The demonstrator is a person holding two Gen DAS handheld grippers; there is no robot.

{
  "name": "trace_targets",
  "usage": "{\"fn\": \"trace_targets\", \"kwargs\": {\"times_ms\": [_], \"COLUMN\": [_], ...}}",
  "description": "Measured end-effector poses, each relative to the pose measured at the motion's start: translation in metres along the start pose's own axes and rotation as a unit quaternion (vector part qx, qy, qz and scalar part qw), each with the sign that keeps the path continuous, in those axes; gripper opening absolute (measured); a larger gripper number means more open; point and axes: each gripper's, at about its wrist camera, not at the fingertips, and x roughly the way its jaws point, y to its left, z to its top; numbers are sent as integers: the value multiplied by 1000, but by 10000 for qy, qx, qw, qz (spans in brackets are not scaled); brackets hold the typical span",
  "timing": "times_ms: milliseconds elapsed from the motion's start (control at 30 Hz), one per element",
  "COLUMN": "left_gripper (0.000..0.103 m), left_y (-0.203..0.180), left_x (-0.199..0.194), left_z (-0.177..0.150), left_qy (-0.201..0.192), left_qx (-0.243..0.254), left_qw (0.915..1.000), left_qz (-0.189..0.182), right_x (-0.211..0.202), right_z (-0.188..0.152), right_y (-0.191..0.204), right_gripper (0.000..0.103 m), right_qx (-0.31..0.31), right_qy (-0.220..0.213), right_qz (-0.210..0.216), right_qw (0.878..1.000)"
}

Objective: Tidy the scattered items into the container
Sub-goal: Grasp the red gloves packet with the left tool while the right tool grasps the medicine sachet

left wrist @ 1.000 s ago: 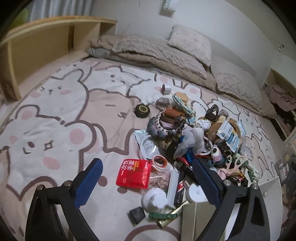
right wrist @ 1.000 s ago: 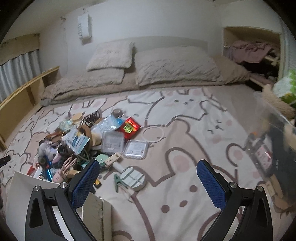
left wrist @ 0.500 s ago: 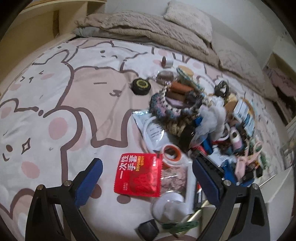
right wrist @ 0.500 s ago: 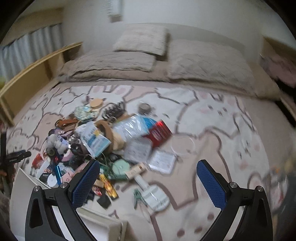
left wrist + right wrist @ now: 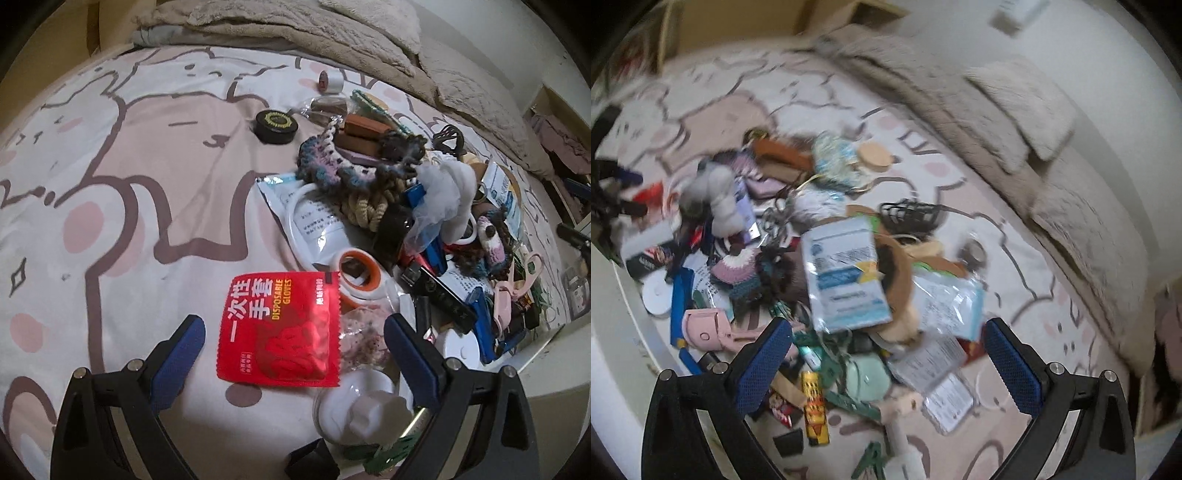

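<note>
Red packet [image 5: 282, 328] printed "DISPOSABLE GLOVES" lies between the wide-spread, empty left gripper [image 5: 293, 332]; right gripper [image 5: 886, 345] likewise.

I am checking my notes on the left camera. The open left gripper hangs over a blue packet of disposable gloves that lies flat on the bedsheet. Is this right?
Not quite: the packet of disposable gloves is red, not blue, as the left wrist view shows. The rest holds: the left gripper is open above it, and the packet lies flat on the bedsheet.
</note>
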Motion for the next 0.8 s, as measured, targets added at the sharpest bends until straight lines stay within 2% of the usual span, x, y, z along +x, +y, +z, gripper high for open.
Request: {"fn": "trace_targets", "kwargs": {"times_ms": [67,100,133,200,533,800], "left_gripper": [98,98,98,98,100,101], "left_y": [-2,-3,-4,-6,-6,-5], "left_x": [3,5,7,10,18,18], "left_z": [1,1,2,4,9,5], "left_qy": [42,65,86,130,95,170], "left_qx": [36,83,123,176,306,402], "left_qw": [10000,9999,9998,9997,9994,9990], "left_qz": [51,80,101,134,93,-12], "right_x": [11,19,27,42,77,93], "right_z": [8,12,15,18,22,27], "right_y": [8,11,14,15,18,23], "right_gripper": [103,99,88,83,83,83], "right_qx": [-135,-229,-332,-422,-407,-567], "right_qy": [92,198,333,572,957,979], "right_qz": [33,25,-25,-109,152,-240], "right_qw": [9999,9995,9989,9974,9945,9933]}}
